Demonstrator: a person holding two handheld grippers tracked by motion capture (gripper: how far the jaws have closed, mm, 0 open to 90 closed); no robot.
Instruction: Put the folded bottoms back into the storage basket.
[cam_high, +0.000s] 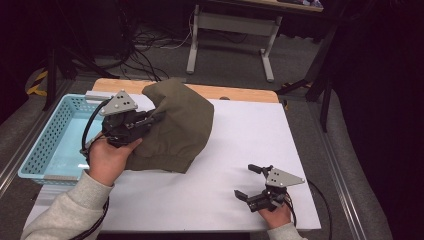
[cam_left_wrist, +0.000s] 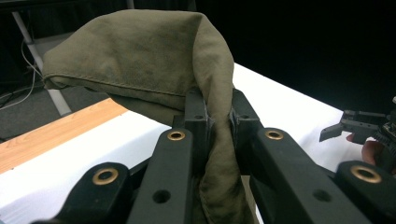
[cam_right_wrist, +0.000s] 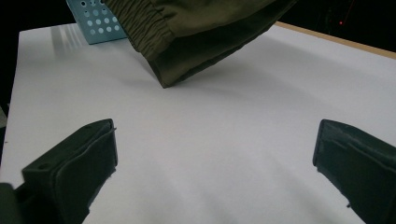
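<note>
While pinching the olive garment (cam_high: 175, 127) at centre left of the frame in the left gripper (cam_high: 150, 119), lifting slowly toward the blue basket (cam_high: 47, 137), keeping the right gripper (cam_high: 248, 181) wide open, lower right

Garment (cam_high: 175, 125) on table (cam_high: 240, 150), basket (cam_high: 55, 140) left

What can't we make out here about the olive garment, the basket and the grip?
- Olive garment: its type; bunched in the high view, cut off by the top edge in the right gripper view.
- Blue basket: its near right part, behind the left gripper and hand, high view.
- Grip depth: cloth covers the left jaw tips, left gripper view.
- Right gripper: open, holding nothing.
</note>
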